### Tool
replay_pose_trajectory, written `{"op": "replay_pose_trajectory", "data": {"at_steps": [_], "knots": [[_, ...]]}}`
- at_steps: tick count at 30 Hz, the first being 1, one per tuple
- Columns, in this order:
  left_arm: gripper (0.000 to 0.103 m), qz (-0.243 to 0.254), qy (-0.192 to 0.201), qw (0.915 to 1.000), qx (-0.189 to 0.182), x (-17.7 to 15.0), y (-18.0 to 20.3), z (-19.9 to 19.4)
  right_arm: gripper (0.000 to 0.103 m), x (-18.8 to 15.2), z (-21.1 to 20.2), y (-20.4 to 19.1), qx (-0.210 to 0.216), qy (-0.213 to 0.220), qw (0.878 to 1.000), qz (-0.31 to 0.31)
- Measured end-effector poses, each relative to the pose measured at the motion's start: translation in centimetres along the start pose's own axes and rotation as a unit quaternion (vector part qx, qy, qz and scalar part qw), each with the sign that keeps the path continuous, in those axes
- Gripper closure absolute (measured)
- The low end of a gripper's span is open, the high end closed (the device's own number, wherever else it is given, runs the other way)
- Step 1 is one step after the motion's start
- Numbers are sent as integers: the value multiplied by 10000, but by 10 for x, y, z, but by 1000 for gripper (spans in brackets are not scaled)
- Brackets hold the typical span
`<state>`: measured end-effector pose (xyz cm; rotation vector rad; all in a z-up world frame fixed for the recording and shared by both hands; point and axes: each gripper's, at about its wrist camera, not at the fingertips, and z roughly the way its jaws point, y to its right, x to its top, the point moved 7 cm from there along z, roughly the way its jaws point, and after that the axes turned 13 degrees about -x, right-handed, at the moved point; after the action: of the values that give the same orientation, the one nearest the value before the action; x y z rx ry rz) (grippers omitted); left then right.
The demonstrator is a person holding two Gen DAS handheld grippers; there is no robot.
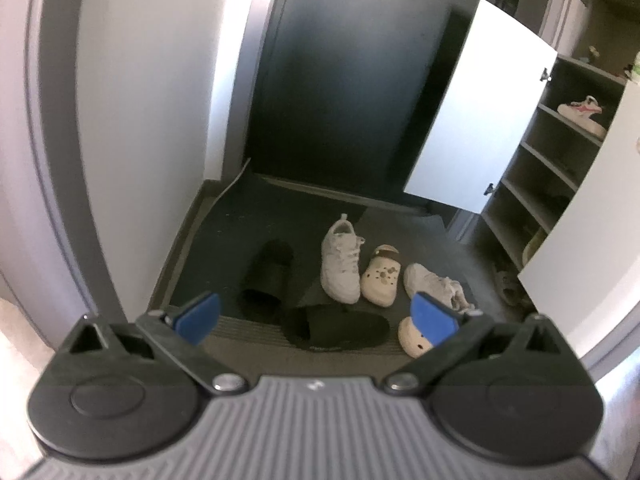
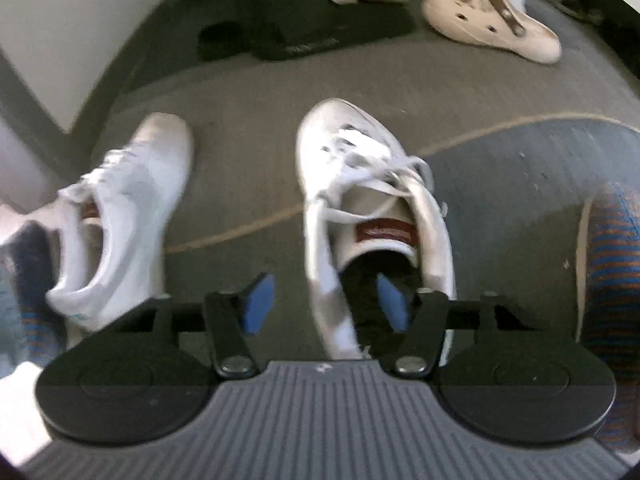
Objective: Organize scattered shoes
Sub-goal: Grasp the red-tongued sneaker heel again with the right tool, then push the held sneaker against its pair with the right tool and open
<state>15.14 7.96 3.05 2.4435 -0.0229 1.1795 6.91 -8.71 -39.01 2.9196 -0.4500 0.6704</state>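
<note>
Shoes were counted: two white laced sneakers (image 2: pixel 372 208) (image 2: pixel 120 216) with red tongue labels lay just ahead of the right gripper (image 2: pixel 326 304), its jaws apart astride one's heel wall. Six more were seen beyond the left gripper (image 1: pixel 316 318), spread wide, empty.

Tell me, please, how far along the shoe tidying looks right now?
Barely begun. One pink-and-white shoe sits on the cabinet shelf. The right tool is open astride the near white sneaker's collar, not yet gripping. The left tool is open, empty. Black slides, clogs and sneakers remain on the floor.
</note>
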Motion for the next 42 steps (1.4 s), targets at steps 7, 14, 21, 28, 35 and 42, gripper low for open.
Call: {"op": "replay_pose_trajectory", "data": {"at_steps": [7,14,21,28,35,42], "knots": [[0,-246,104,9994,198,0,-31,-18,78,-1,29,-13,81,65,9999,-11],[0,-463,165,9986,214,0,-52,-30,87,19,12,-30,229,759,9969,-8],[0,-638,231,9976,134,3,-64,-36,87,34,2,-61,290,1028,9943,-71],[0,-569,264,9980,121,5,-62,-37,87,26,-2,-125,626,1134,9893,-670],[0,-710,228,9971,124,5,-63,-35,86,23,-3,-158,1145,1086,9836,-874],[0,-702,460,9965,25,10,-45,-35,77,18,-16,-149,1327,1119,9836,-497]]}}
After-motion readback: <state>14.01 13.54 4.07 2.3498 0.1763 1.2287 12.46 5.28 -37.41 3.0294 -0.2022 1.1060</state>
